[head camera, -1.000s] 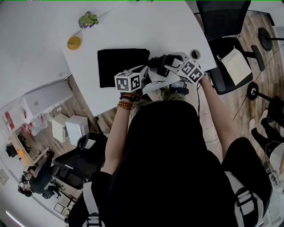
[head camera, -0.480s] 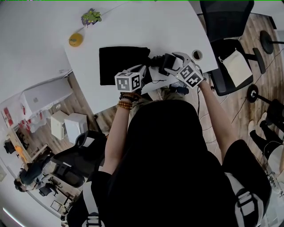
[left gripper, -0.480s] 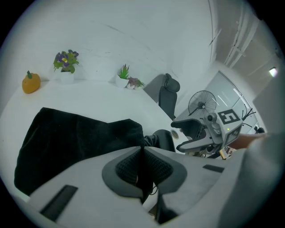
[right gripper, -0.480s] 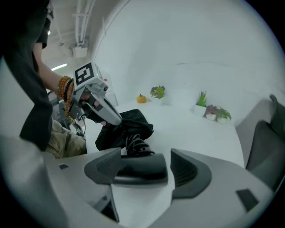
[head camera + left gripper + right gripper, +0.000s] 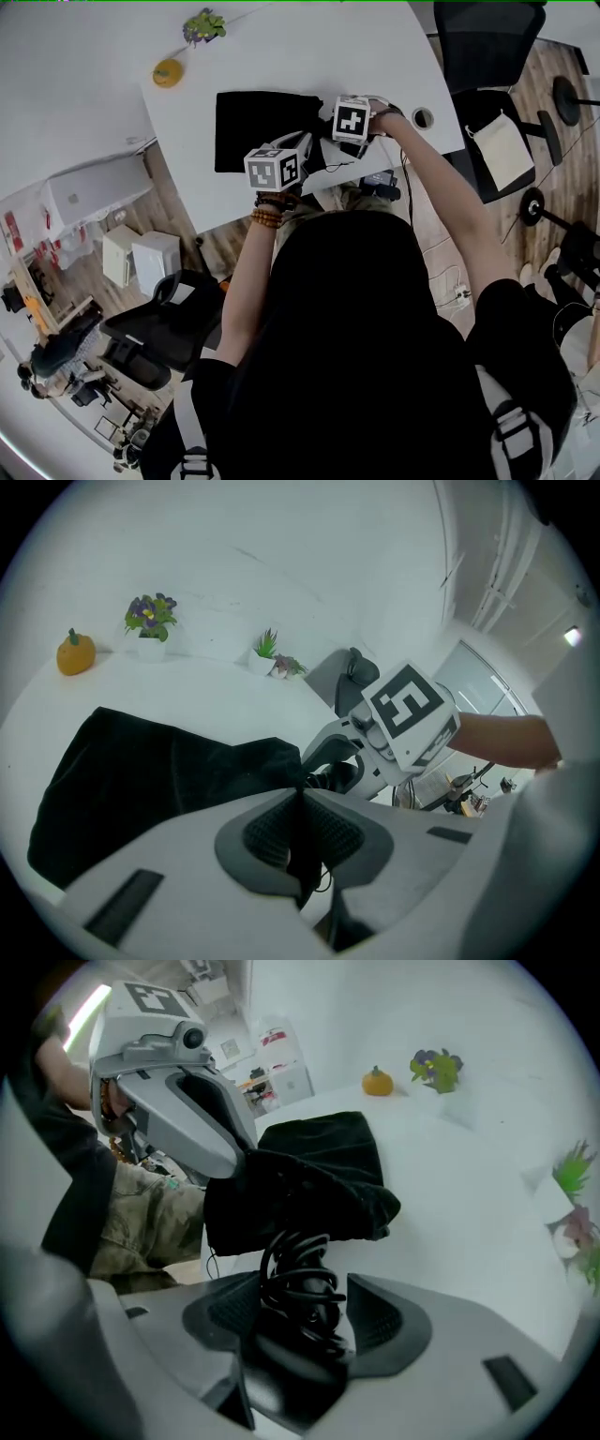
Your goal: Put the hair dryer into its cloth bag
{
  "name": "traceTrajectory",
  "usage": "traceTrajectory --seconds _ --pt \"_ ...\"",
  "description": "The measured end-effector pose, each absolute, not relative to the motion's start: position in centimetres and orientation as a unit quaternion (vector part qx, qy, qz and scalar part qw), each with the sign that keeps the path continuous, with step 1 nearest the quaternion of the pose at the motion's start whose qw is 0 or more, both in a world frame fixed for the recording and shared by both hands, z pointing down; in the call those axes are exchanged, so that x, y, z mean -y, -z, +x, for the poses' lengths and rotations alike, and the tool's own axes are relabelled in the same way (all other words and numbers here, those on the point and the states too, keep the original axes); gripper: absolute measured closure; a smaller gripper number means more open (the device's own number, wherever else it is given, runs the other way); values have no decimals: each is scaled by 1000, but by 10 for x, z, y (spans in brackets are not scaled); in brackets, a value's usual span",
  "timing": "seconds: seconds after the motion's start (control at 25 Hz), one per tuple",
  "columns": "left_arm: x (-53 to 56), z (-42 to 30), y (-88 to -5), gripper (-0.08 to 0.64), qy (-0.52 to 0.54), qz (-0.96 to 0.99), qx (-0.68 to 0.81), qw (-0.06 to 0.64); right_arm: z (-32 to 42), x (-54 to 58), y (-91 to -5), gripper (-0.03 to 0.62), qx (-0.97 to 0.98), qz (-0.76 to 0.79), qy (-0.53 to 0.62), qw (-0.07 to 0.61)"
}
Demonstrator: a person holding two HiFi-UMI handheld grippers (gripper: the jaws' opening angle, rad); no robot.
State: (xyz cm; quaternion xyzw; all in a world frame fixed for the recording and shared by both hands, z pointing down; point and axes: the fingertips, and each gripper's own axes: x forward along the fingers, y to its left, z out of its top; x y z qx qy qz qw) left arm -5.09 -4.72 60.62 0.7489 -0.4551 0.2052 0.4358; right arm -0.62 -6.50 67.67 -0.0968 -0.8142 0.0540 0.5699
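White table (image 5: 281,56), near edge. Right gripper (image 5: 309,1316): the jaws have just been opened wide, then eased in slightly. The hair dryer (image 5: 298,1283), cord wound round it, is straddled between the pads, seemingly unclamped. Just beyond it lies the cloth bag (image 5: 314,1180), its near edge pinched by the closed left gripper (image 5: 302,803). The dryer's path is judged straight ahead.

Cloth bag (image 5: 262,127): plain black. Surface (image 5: 309,47): white. Hair dryer cord (image 5: 300,1288) beside bag: black. Pumpkin (image 5: 168,72) beyond bag: orange. Potted flowers (image 5: 204,25): purple, green leaves. Left gripper (image 5: 300,803), right gripper (image 5: 305,1307): pale grey, dark grey ribbed fingers (image 5: 262,834), black-and-white square markers.
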Motion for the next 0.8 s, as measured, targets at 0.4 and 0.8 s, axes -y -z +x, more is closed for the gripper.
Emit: traceTrajectory --seconds 0.4,0.8 --pt "41 -46 -609 520 -207 760 433 438 -7 43 -657 328 842 -110 -34 527" --pt "35 -44 -591 520 -202 779 412 428 -36 52 -630 333 862 -68 -97 493"
